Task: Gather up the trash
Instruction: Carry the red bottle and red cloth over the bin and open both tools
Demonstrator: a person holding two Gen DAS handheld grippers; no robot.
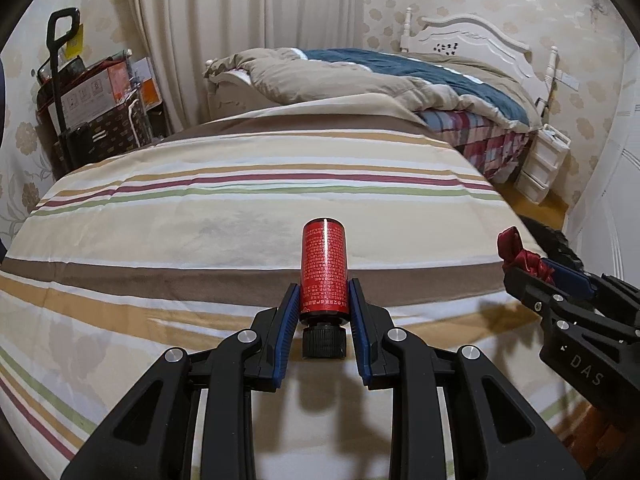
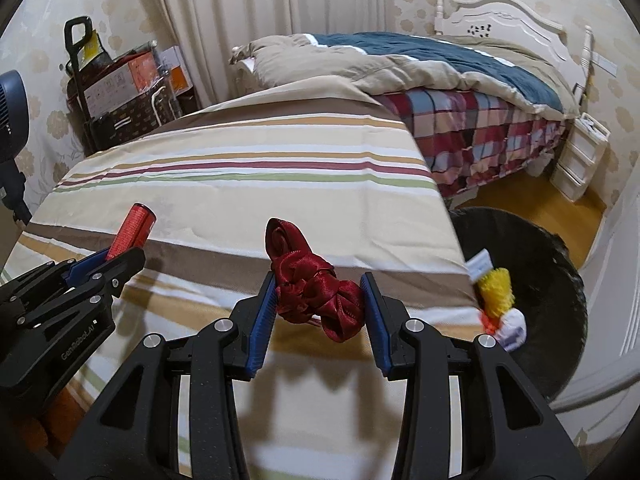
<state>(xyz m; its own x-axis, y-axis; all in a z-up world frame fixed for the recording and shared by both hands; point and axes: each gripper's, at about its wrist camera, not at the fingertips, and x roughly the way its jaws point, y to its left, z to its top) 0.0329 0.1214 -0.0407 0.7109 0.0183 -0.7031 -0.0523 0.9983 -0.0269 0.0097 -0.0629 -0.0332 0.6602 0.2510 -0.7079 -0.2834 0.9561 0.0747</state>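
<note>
The left gripper (image 1: pixel 324 300) pinches a red cylindrical bottle with a black screw cap (image 1: pixel 324 268) between its blue pads, above the striped bedsheet (image 1: pixel 200 208). The right gripper (image 2: pixel 320 300) clamps a crumpled dark red satin ribbon (image 2: pixel 316 284) over the sheet's edge, near a black round bin (image 2: pixel 560 280) holding yellow and white scraps (image 2: pixel 498 300)

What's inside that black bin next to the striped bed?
In the black bin, near its rim, lie a yellow fuzzy piece with a white tag and something white and orange below it. The bin's dark depths are hidden by the right gripper and shadow.
</note>
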